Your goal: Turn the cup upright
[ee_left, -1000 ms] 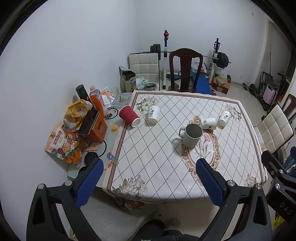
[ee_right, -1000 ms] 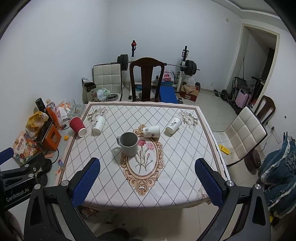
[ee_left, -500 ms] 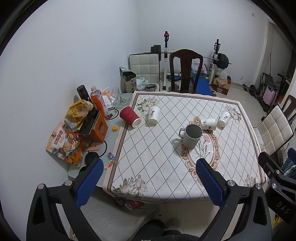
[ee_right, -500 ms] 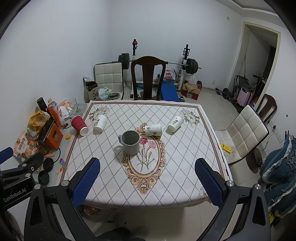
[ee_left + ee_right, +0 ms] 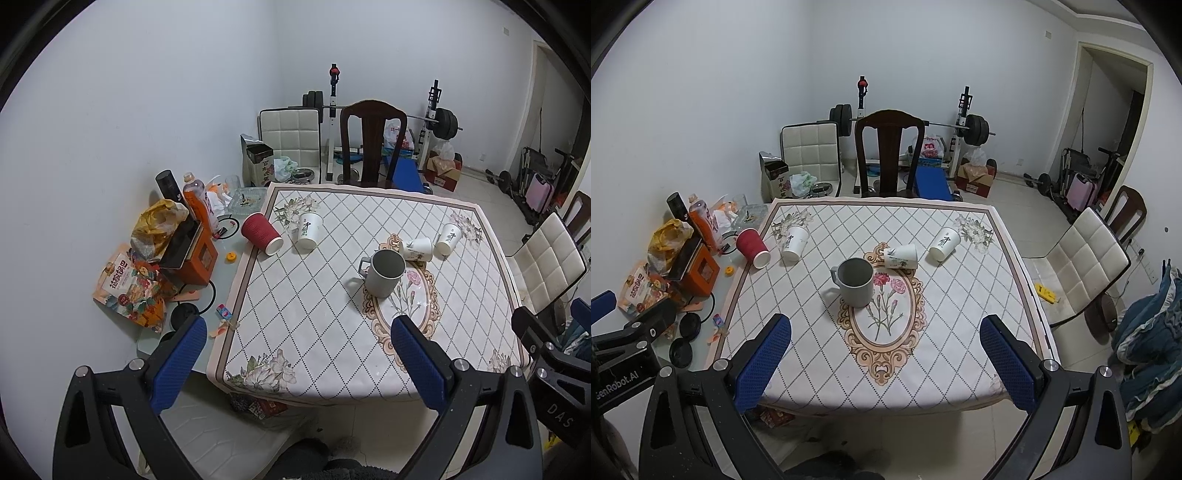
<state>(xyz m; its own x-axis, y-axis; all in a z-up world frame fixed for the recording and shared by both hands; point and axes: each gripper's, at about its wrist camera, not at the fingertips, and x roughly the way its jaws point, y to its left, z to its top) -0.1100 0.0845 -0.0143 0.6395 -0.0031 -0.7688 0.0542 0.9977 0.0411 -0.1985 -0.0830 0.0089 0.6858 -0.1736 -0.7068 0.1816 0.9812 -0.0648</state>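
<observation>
A white paper cup [image 5: 901, 255] lies on its side near the table's middle, just behind a grey metal mug [image 5: 854, 282] that stands upright; it also shows in the left wrist view [image 5: 418, 249], as does the mug [image 5: 384, 272]. Two more white paper cups [image 5: 794, 239] [image 5: 945, 243] and a red paper cup [image 5: 752, 247] sit further back, each tilted with its wide mouth toward me. My left gripper [image 5: 293, 360] and right gripper [image 5: 884, 360] are both open and empty, held high over the table's near edge, far from the cups.
The table [image 5: 812, 332] has a white diamond-pattern cloth. Snack bags, an orange box [image 5: 701, 271], bottles and lids crowd a glass side surface at the left. A dark wooden chair [image 5: 888, 151] stands behind the table, a white padded chair [image 5: 1082, 258] at the right.
Both views have shifted slightly: the table sits a little lower and nearer in frame. The cups and mug have not moved. Both grippers stay open.
</observation>
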